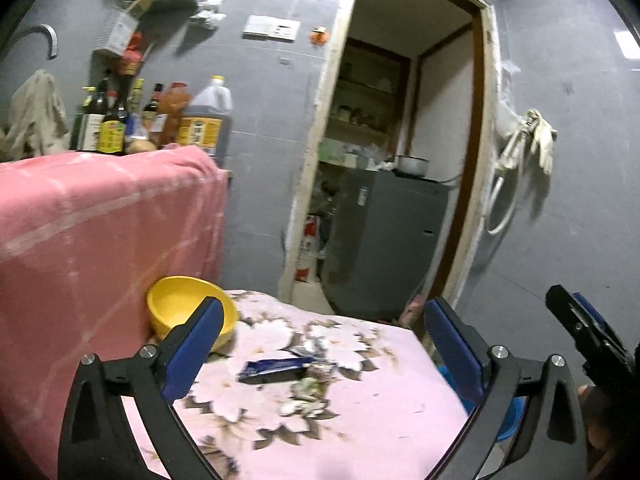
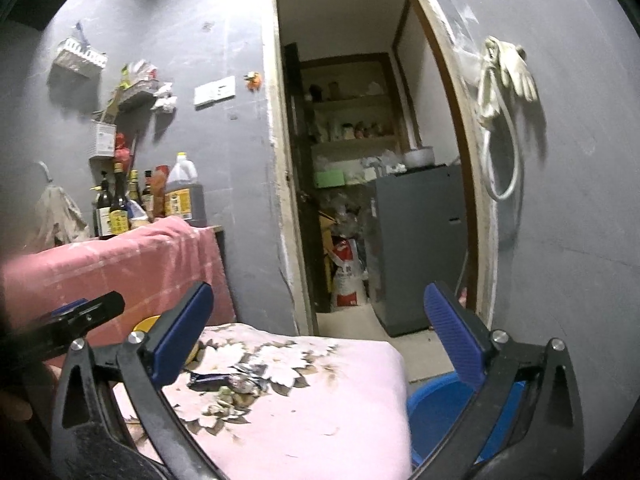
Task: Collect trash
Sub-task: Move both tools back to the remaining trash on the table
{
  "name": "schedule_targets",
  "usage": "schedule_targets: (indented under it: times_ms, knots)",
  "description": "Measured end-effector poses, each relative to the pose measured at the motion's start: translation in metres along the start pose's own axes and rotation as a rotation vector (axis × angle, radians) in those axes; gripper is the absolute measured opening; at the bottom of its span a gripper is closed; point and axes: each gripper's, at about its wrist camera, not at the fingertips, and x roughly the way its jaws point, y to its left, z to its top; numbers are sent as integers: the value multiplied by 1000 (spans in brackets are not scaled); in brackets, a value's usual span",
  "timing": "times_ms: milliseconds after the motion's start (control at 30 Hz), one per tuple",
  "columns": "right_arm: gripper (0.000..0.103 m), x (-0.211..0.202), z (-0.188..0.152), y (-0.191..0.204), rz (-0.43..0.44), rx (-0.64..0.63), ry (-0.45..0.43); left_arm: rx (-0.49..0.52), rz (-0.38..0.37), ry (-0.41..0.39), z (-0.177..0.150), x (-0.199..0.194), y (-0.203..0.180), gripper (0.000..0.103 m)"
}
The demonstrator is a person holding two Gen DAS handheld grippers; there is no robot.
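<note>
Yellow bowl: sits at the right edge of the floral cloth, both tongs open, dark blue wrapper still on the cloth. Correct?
Not quite. The yellow bowl sits at the left edge of the floral cloth, against the pink cover; the left wrist view shows it. The rest holds: left tongs and right tongs are open, and the dark blue wrapper lies on the cloth.

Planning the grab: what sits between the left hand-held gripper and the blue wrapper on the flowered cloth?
Nothing visible. The left hand-held gripper is open, and the blue wrapper lies exposed ahead. The yellow bowl sits off left.
</note>
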Motion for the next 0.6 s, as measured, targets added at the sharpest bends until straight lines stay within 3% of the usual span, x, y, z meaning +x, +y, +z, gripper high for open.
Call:
schedule_targets:
  times_ms: [267,600]
  knots:
    - [103,4,-10,37,66,-47,-27,-16,79,-33,-8,-13,40,98]
    - [103,35,-40,70,133,-111,54,-32,150,1,-26,-2,70,98]
